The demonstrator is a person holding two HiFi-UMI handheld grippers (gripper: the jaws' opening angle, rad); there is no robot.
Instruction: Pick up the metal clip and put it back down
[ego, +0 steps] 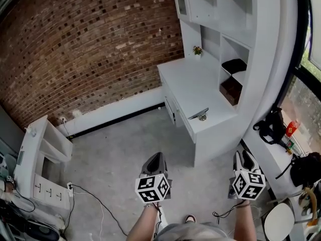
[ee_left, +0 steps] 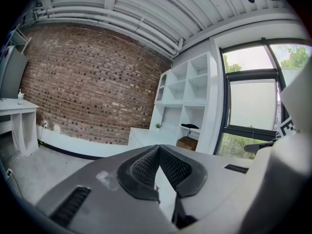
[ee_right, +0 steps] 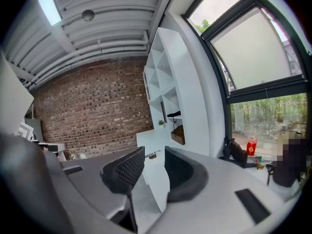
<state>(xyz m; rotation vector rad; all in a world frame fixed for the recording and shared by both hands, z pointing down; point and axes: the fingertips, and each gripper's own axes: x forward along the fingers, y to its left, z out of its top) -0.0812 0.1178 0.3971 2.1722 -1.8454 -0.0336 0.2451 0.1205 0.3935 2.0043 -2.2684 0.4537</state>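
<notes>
The metal clip point(ego: 199, 115) is a small silvery piece with a long flat arm that slants up to one side and a darker, rounder part under it. It lies on the white worktop point(ego: 193, 82), close to the front edge nearest you, and nothing touches it.

Both of your tools are low over the grey floor point(ego: 115, 149), well short of the worktop and well apart from the clip. Your left hand-held gripper point(ego: 156, 157) has its jaws together at the tips, with nothing between them. Your right hand-held gripper point(ego: 245, 155) has its jaws a narrow gap apart and holds nothing. In the right gripper view, the clip point(ee_right: 152, 154) shows far off through that gap, on the near end of the worktop point(ee_right: 146, 143). The clip lies ahead of you, between the lines of the two tools, nearer the right one.
</notes>
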